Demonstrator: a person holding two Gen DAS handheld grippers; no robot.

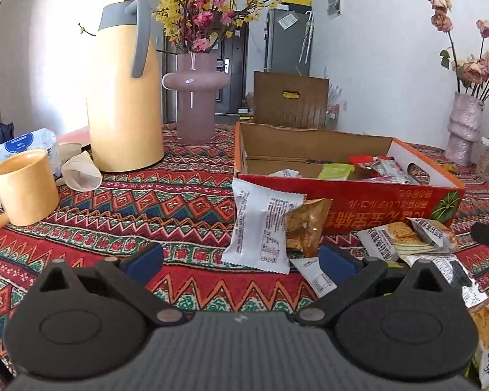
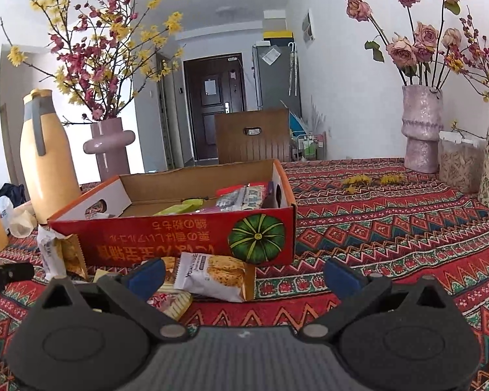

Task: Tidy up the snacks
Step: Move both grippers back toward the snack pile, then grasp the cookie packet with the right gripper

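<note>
Daylight floods in from the upper left of my left view, blowing the wall there out to white. My right view is evenly bright, with soft shadows. Both frames bow strongly at the edges, corners vignetted dark. My own jaws at the bottom look slightly soft.

The red cardboard box point(image 2: 192, 238) carries large yellow East Asian characters on its front wall, printed upside down beside a green pumpkin picture. Print on the white snack packets point(image 1: 264, 228) is too small to read.
</note>
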